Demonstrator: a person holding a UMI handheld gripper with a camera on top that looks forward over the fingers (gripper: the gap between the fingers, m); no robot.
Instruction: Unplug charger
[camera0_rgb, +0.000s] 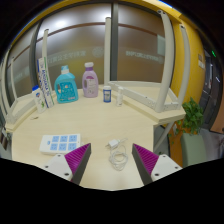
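Gripper view looks forward over a pale bench (95, 125) toward glass partition panels (90, 40). Far beyond the left finger, at the back edge of the bench, stand one white tube (45, 78) leaning against the frame, one small white box (38, 97), one teal bottle (66, 87), one pink bottle (90, 80) and one small white jar (107, 95), set close in a row. Just ahead of the left finger lies one white card with blue squares (61, 143). The tool (113, 157) has its two fingers spread wide, each showing a magenta pad (77, 156), and nothing is pinched. Between the fingertips, with a gap on both sides, sits one small white object with a cord loop, seemingly the charger (117, 153), resting on the bench near its front edge. The middle of the bench ahead of the tool is open. Beyond the right finger the bench ends at a corner, and one green plant (192, 118) stands past that edge.
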